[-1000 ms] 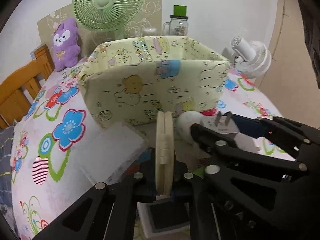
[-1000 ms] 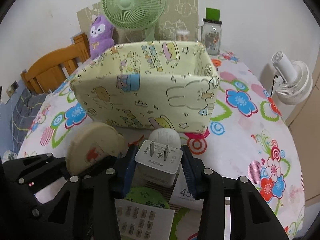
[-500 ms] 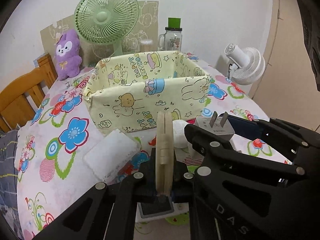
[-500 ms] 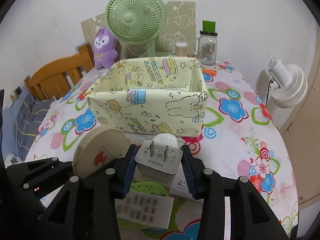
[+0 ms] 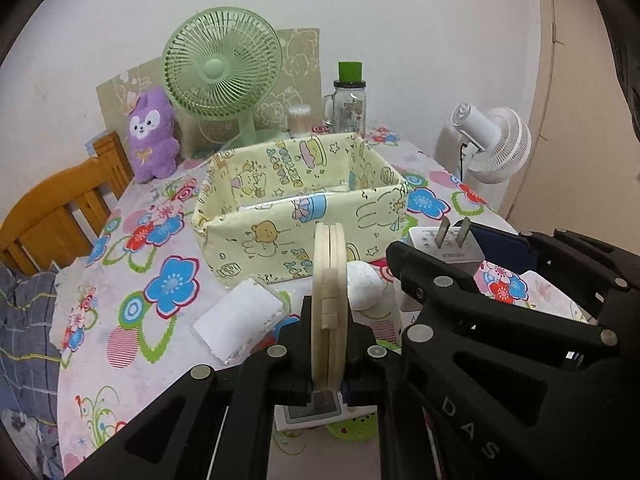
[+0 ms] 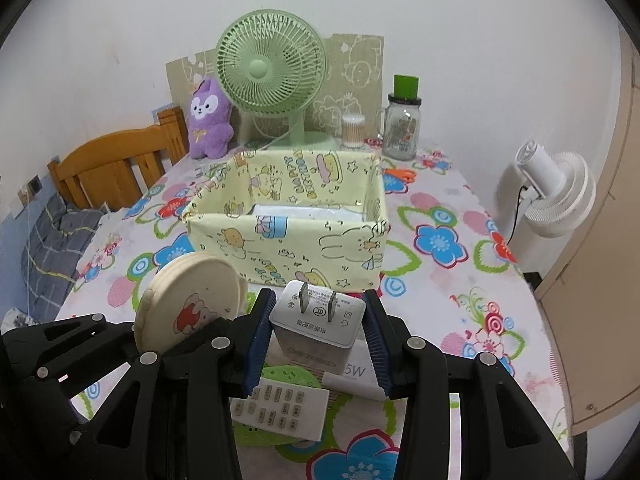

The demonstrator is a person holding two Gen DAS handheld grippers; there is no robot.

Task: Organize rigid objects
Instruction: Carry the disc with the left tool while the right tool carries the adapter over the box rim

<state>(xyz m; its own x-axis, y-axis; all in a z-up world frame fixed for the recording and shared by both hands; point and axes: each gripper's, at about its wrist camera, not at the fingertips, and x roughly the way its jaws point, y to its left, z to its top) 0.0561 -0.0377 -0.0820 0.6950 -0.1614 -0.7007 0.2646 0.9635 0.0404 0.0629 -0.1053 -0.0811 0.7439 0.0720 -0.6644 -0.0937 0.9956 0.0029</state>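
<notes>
My left gripper point(image 5: 329, 356) is shut on a round cream compact case point(image 5: 329, 304), held on edge above the table; the case also shows in the right wrist view point(image 6: 190, 300). My right gripper point(image 6: 316, 336) is shut on a white plug charger point(image 6: 318, 326) with its two prongs pointing forward; the charger also shows in the left wrist view point(image 5: 446, 242). A yellow cartoon-print fabric box point(image 6: 288, 240) stands open ahead of both grippers, also seen in the left wrist view point(image 5: 304, 216). Something pale lies on its floor.
On the floral tablecloth below lie a clear plastic case point(image 5: 240, 320), a white round object point(image 5: 362, 284), a white remote point(image 6: 280, 412) and a white carton point(image 6: 352, 376). Behind the box stand a green fan point(image 6: 272, 72), a purple plush point(image 6: 210, 120) and a jar point(image 6: 402, 124). A white fan point(image 6: 556, 196) stands right.
Both grippers have risen and pulled back from the box with their objects held. The box now looks smaller and its inside shows.
</notes>
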